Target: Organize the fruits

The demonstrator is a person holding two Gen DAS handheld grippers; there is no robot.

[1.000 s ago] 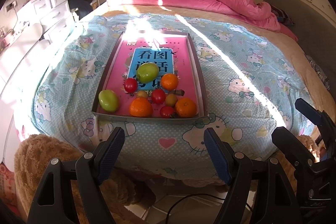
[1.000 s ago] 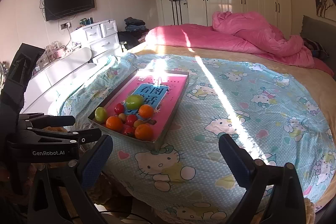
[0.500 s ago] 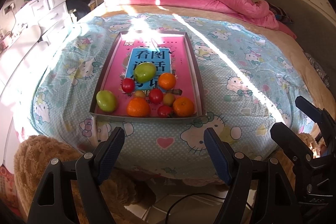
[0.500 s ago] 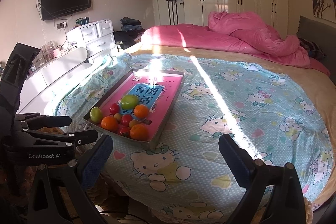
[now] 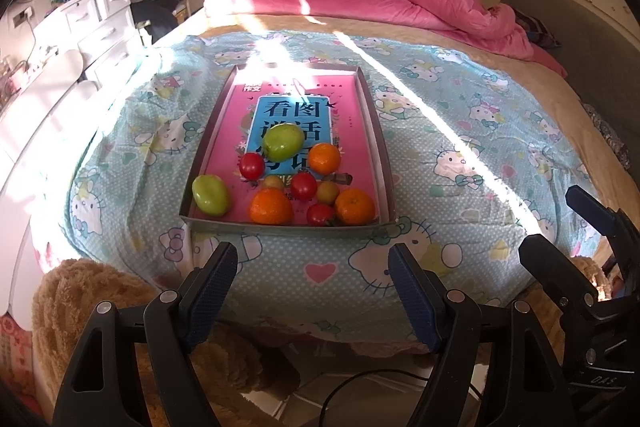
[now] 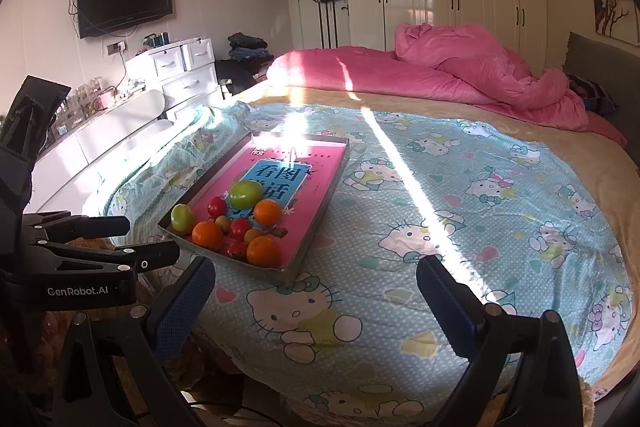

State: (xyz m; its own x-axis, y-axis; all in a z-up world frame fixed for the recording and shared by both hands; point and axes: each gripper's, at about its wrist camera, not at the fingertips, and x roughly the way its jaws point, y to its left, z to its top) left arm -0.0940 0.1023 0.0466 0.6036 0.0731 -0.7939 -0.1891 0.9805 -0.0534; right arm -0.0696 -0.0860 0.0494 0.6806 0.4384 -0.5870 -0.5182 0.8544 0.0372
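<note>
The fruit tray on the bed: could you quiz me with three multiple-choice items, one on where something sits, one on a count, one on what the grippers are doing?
1. Where do the fruits lie in the tray?
A. near end
B. far end
C. outside it

2. How many oranges?
A. one
B. three
C. five

3. The left gripper and right gripper are:
A. both open, empty
B. both shut on fruit
C. one holding an orange

Answers: 1 A, the far half shows only the book cover; 2 B, three orange balls; 3 A, fingers spread wide with nothing between.
</note>
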